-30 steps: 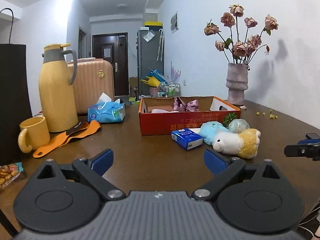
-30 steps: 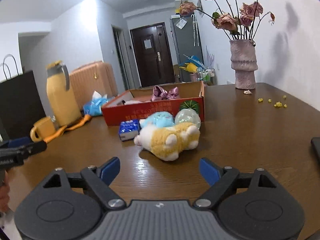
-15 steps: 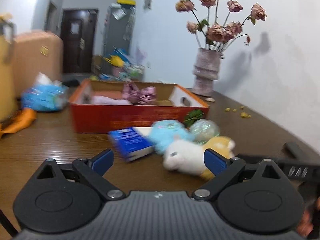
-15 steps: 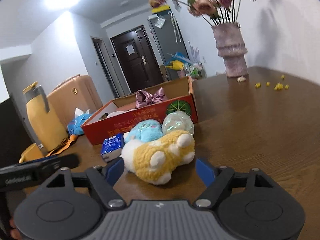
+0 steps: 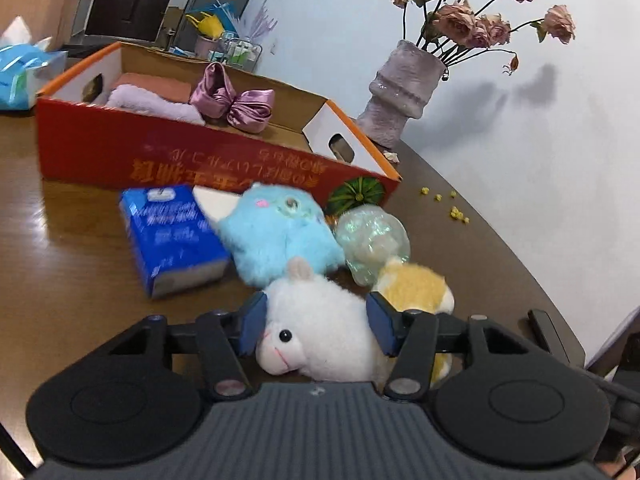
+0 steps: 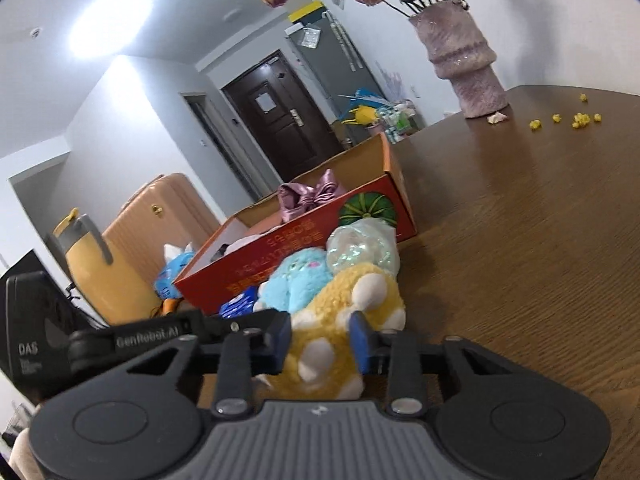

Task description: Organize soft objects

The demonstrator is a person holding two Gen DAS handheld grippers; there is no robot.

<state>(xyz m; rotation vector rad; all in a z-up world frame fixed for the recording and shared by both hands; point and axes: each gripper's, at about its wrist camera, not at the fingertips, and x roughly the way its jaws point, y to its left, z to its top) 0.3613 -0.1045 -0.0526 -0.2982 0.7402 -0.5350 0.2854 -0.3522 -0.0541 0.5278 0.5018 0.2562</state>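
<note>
Left wrist: left gripper just closing on plush sheep head, right gripper just closing on yellow rear; long axis between both.

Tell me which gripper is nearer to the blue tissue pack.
Left. The left gripper has just been closing on the white head of the plush sheep, right beside the blue tissue pack. The right gripper has been closing on the sheep's yellow rear, farther away.
</note>
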